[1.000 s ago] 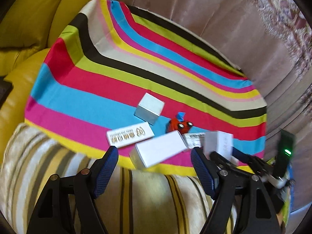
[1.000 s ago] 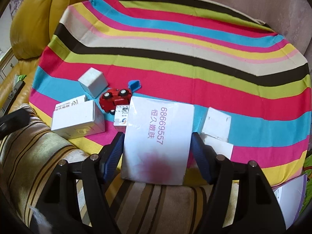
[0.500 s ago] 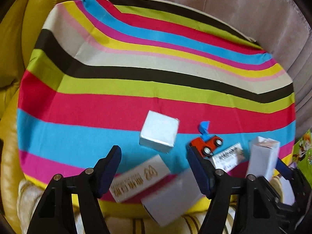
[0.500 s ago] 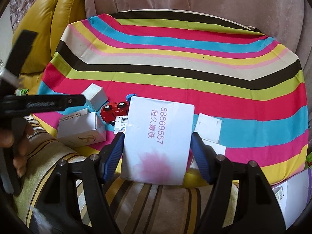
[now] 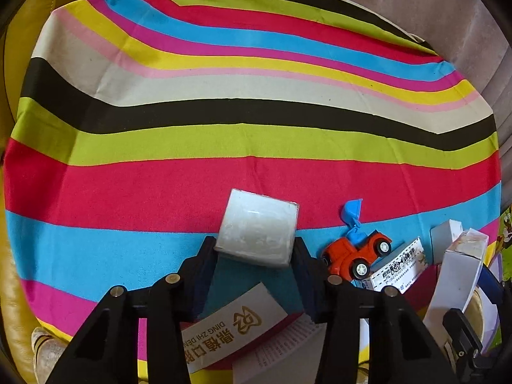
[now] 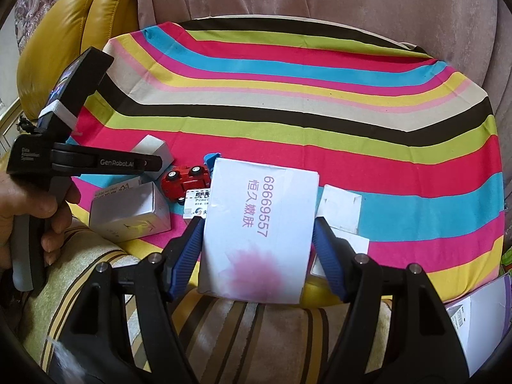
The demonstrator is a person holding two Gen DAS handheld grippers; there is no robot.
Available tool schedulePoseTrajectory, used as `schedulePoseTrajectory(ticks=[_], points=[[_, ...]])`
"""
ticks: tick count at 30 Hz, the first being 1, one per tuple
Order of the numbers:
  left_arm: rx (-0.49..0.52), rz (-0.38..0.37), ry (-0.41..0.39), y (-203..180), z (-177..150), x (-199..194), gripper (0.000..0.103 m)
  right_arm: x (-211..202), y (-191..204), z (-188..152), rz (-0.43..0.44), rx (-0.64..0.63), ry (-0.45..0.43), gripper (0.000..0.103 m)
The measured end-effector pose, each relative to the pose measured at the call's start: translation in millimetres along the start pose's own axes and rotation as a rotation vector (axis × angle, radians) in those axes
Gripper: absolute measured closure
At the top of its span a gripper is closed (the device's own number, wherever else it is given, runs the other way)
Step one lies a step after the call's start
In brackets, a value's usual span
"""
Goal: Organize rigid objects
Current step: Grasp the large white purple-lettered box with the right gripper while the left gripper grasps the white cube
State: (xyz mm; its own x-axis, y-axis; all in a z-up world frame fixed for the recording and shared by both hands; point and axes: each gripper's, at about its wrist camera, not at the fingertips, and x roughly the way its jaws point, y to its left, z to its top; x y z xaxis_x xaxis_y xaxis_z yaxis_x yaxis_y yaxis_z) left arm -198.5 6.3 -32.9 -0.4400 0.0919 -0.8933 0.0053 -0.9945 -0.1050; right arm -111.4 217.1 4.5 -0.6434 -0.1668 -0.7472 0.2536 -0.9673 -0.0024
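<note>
The left gripper (image 5: 254, 256) has just been closing, and its jaws now pinch the small white cube box (image 5: 257, 228) by its two side walls, low on the blue stripe of the striped cloth (image 5: 224, 140). To lift it well, I judge the squeeze should stay even and the rise straight, since the pads sit near the box's lower edge and a tilt could let it pivot out; the red toy truck (image 5: 355, 256) stands just beside the right finger and should not be knocked. Nearer the camera, between the fingers, lies a flat white box (image 5: 230, 326) printed "DING ZHI" with a gold emblem. Right of the truck, a small carton (image 5: 398, 267) carries print too fine to read fully.

The right gripper (image 6: 257, 243) holds a large white box (image 6: 259, 233) clamped between its blue pads, over the near edge of the cloth; it reads "68669557" beside pink Chinese characters. The left tool's side, seen from there, says "GenRobot.AI"
</note>
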Motion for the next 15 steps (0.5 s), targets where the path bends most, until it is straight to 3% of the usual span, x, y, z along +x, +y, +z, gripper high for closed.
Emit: schedulePoseTrajectory(ticks=[7,15], points=[[-0.049,0.021,-0.121,6,-10,-32,0.055,-2,-2,-2,0.003,0.01,-0.01,0.031],[-0.088,-0.013,-0.232,-15,-47,-80,0.055,-8,-7,-2,0.01,0.027,-0.03,0.031]])
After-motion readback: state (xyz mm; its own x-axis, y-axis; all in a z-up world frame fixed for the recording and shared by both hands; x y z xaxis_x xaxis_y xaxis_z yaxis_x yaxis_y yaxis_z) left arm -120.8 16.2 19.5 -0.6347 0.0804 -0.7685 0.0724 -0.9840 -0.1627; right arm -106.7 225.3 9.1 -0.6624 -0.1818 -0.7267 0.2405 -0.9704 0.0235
